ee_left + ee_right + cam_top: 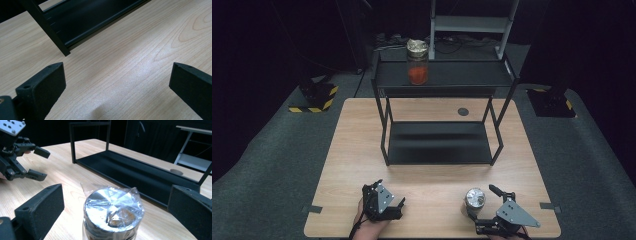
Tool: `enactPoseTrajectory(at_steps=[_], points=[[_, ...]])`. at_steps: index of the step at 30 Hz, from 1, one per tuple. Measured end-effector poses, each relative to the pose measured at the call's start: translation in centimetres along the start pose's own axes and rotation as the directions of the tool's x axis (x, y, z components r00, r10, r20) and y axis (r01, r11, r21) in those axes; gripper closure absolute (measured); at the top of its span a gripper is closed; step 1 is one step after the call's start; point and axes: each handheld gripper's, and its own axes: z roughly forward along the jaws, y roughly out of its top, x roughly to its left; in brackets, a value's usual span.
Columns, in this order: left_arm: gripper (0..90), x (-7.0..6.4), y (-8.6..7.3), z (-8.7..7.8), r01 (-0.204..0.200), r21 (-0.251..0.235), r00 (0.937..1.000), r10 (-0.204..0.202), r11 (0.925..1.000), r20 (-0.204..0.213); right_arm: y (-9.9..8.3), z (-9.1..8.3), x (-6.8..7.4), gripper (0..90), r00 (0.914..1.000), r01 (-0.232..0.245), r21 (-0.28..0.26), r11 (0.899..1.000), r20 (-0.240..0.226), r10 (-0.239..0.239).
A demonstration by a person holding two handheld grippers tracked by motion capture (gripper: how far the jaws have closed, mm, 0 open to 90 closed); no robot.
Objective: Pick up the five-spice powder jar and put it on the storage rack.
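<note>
Silver-lidded jar (112, 212), wrapped in clear film, stands on the wooden surface (352, 150) between the spread jaws of the right hand-held gripper (115, 212), untouched. Closing squarely below the lid would likely hold best. Left hand-held gripper (117, 82) gapes, empty. No legible labels.

High view looks down; gripper views skim the table (432, 175), sharing the rack (140, 170).

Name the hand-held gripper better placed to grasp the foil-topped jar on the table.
Right. The right hand-held gripper is open with the foil-topped jar between its jaws; the left hand-held gripper is open over bare table.
</note>
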Motion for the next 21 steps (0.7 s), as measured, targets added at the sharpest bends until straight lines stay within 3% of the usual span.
enactPoseTrajectory(at_steps=[14,21], points=[[1.0,0.1,0.0,0.0,0.003,-0.002,1.0,-0.003,1.0,0.003,-1.1,0.8,-0.3,10.8,0.9995,-0.022,0.017,1.0,-0.023,0.023],[1.0,0.1,-0.1,0.0,0.007,-0.003,1.0,-0.007,1.0,0.004,-1.9,1.2,-1.0,20.9,0.9962,-0.074,0.001,0.997,-0.047,0.074]])
